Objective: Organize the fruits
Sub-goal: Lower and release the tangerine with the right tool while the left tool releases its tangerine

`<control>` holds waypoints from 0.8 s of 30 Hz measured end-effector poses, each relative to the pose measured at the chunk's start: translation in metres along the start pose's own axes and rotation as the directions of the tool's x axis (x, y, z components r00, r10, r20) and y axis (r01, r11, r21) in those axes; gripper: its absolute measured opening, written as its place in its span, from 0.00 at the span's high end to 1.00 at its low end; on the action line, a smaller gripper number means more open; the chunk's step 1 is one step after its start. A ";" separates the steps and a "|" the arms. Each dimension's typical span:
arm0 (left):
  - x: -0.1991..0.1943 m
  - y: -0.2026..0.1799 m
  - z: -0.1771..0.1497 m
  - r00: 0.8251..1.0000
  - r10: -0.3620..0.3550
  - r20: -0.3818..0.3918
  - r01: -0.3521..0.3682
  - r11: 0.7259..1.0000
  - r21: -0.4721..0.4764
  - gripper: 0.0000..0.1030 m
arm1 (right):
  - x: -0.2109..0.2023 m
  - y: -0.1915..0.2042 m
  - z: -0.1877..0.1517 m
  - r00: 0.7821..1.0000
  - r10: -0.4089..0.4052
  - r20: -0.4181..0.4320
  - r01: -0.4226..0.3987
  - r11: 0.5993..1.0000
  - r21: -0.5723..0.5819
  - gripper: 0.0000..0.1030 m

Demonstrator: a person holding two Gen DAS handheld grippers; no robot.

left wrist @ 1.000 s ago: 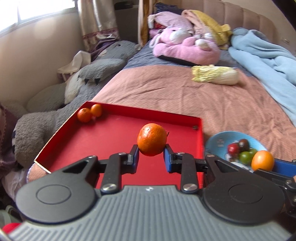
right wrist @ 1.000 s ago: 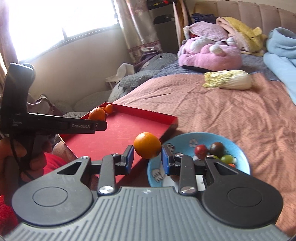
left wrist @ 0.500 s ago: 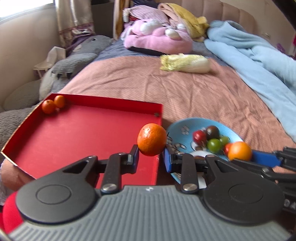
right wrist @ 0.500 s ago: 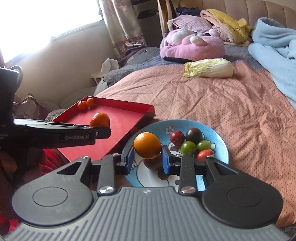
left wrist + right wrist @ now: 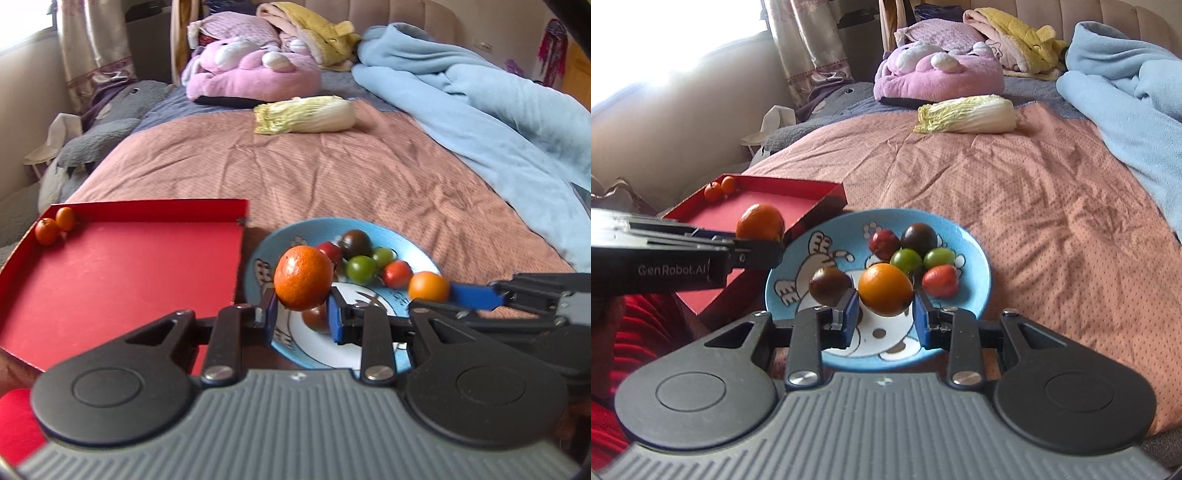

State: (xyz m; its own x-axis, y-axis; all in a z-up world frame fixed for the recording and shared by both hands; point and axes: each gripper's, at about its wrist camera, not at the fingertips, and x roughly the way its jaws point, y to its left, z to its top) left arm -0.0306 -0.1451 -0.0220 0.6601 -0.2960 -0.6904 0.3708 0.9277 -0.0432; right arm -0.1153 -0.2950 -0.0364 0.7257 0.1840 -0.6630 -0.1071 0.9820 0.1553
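My left gripper [image 5: 301, 314] is shut on a dark orange tangerine [image 5: 303, 277], held above the left edge of the blue plate [image 5: 413, 247]. My right gripper [image 5: 884, 316] is shut on a lighter orange [image 5: 885, 289], held over the middle of the same plate [image 5: 979, 254]. The plate holds several small red, green and dark tomatoes [image 5: 905, 259]. A red tray [image 5: 122, 273] lies to the left of the plate, with two small tangerines [image 5: 55, 226] in its far left corner. The left gripper's tangerine also shows in the right wrist view [image 5: 761, 222].
Everything lies on a pink bedspread [image 5: 332, 173]. A napa cabbage [image 5: 304, 114] lies farther back. A pink plush [image 5: 255, 74] and grey plush [image 5: 107, 136] are at the head and left side. A light blue blanket [image 5: 498, 122] covers the right.
Both grippers have moved right with their fruits. The left one went from over the red tray to the plate's left edge; the right one from the plate's left rim to its middle.
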 end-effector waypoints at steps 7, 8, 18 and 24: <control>0.024 0.000 0.012 1.000 -0.008 -0.025 0.009 1.000 0.020 0.69 | 0.018 0.010 -0.006 1.000 -0.003 -0.029 0.002 0.999 -0.041 0.64; 0.029 0.000 0.014 1.000 -0.005 -0.030 0.006 1.000 0.023 0.69 | 0.021 0.011 -0.006 0.999 -0.005 -0.034 0.003 0.999 -0.047 0.64; 0.062 0.007 0.037 0.998 -0.012 -0.056 0.015 0.999 0.046 0.69 | 0.041 0.018 0.006 0.998 -0.023 -0.063 0.019 0.997 -0.070 0.64; 0.072 0.007 0.036 0.996 -0.034 -0.077 0.037 0.998 0.044 0.69 | 0.047 0.017 0.005 0.996 -0.035 -0.084 0.030 0.998 -0.061 0.64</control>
State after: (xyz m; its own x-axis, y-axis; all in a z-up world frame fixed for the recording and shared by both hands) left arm 0.0430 -0.1677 -0.0464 0.5950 -0.3088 -0.7420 0.4233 0.9052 -0.0373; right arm -0.0795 -0.2695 -0.0617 0.6693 0.1527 -0.7271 -0.1271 0.9878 0.0904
